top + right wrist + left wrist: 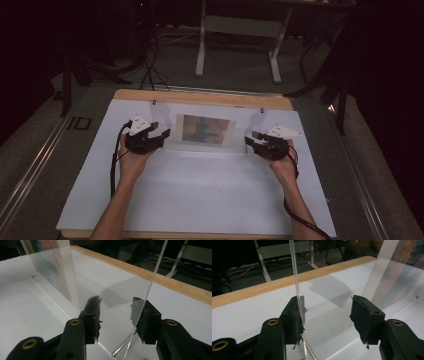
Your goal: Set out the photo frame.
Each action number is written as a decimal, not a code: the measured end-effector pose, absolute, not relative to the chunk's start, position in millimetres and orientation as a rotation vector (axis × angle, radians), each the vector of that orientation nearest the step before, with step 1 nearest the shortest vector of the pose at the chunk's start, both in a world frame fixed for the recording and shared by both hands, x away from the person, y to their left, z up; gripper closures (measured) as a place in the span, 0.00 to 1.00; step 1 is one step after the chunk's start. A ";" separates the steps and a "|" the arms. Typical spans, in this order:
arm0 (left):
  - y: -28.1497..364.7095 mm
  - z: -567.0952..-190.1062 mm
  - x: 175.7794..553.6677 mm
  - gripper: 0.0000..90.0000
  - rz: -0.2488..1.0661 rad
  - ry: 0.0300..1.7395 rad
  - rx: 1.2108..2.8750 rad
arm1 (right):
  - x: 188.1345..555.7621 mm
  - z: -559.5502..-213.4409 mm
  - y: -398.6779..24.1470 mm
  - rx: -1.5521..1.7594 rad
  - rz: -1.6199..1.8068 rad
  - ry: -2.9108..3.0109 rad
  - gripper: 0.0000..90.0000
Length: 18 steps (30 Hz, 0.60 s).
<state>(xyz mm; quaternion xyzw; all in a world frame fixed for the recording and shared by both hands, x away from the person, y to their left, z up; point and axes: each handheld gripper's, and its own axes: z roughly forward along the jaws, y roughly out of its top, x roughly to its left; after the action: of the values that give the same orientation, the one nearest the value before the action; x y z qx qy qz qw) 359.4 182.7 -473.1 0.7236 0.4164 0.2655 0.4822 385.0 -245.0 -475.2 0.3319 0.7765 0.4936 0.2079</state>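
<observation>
- The person's forearms come in from the bottom of the high view, each hand holding a black two-jaw gripper over a white sheet (200, 195) that covers a wooden bench (200, 96).
- The left gripper (161, 129) sits at the left end of a clear acrylic picture frame (207, 129); the right gripper (251, 138) sits at its right end.
- The frame stands upright near the far edge of the bench, with a colourful printed picture (206, 128) sandwiched in its middle.
- In the left gripper view, the jaws of the left gripper (325, 315) are spread; the clear panel's edge (295, 277) runs up just beside the left pad, and the other pad stands well apart from it.
- In the right gripper view, the jaws of the right gripper (117, 315) are spread, with the frame's clear edge (155, 272) rising just beside the right pad; I cannot tell whether it touches.
- A small metal pin (122, 346) shows at the frame's base between those jaws.
- Beyond the bench, a white desk frame (240, 40) stands on a dark floor.
</observation>
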 end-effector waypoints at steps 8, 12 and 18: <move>185.3 -475.5 351.2 0.50 0.620 1.033 1.746 | 378.6 -474.8 -245.0 0.933 1.388 2.170 0.64; 186.4 -473.2 349.0 0.50 0.609 1.042 1.747 | 376.1 -472.4 -244.8 0.934 1.407 2.165 0.64; 185.2 -470.1 345.0 0.50 0.600 1.049 1.754 | 372.6 -471.4 -246.9 0.941 1.430 2.164 0.64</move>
<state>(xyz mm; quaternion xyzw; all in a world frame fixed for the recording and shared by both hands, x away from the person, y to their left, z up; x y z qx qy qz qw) 345.0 185.2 -470.1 0.7203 0.4309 0.2463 0.4846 372.6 -246.9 -471.4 0.3349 0.7700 0.5088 0.1901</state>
